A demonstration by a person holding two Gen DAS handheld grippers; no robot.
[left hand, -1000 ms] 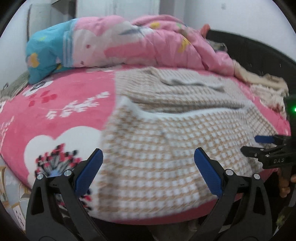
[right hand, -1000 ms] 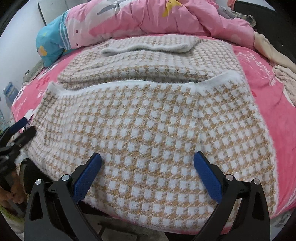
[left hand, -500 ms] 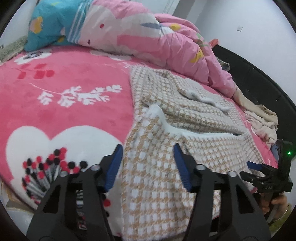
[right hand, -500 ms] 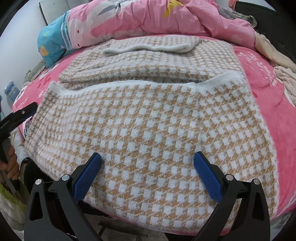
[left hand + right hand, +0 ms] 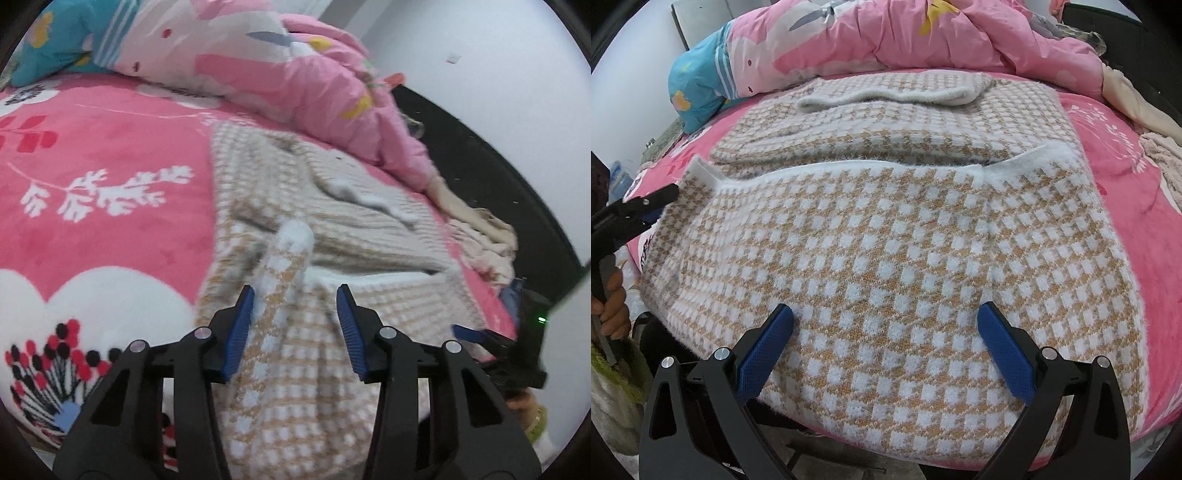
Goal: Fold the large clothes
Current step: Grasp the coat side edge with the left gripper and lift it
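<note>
sweater corner (image 5: 286,258) between left jaws, right jaws wide

- Sweater (image 5: 886,236): fuzzy knitted cloth, matt.
- Bedspread (image 5: 103,221): plush, velvety cloth.
- Quilt (image 5: 923,33): smooth, crinkled cloth.
- Right gripper (image 5: 886,347): matt black plastic, with textured blue pads (image 5: 764,350).

Motion-blurred checked sweater (image 5: 295,350); its near hem (image 5: 886,443) hidden past the bed edge.

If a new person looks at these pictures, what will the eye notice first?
First, the tan-and-white checked sweater, spread across the pink bed cover. Next, the left gripper, open around a raised fold of the sweater's left edge. Behind lies a crumpled pink quilt.
</note>
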